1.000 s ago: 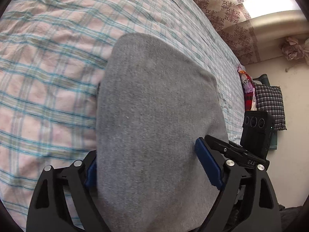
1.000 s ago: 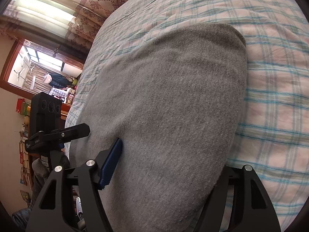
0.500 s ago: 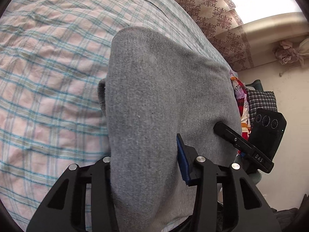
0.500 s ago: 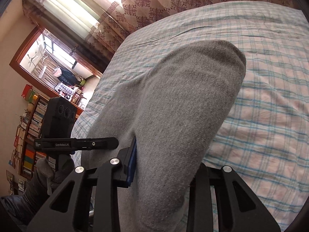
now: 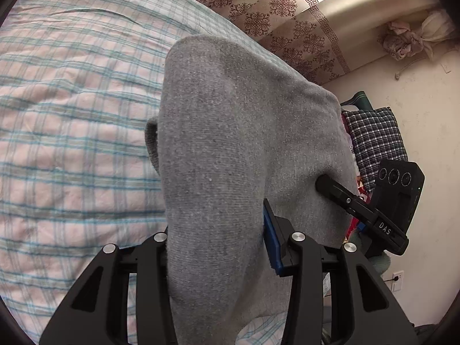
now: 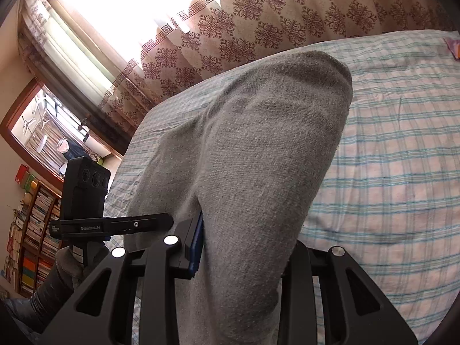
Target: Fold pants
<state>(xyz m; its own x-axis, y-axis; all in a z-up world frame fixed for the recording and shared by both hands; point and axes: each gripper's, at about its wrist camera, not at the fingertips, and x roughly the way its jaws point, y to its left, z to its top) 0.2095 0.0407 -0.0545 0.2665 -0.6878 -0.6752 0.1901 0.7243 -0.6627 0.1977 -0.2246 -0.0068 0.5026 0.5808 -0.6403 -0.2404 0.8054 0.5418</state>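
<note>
Grey knit pants (image 5: pixel 224 155), loose a second ago, are now clamped by left gripper (image 5: pixel 215 247) and right gripper (image 6: pixel 244 247) and lifted off the plaid bedsheet (image 5: pixel 72 115), ready to fold over.

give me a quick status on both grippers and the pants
Left gripper shut on pants. Right gripper shut on the same pants, near edge lifted off the bed. Nothing in the way.

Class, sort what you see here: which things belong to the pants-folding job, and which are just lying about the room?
Part of the job:
grey pants
left gripper, shut on them
right gripper, shut on them
plaid bedsheet

Just lying about:
checked pillow
patterned curtain
bookshelf
</note>
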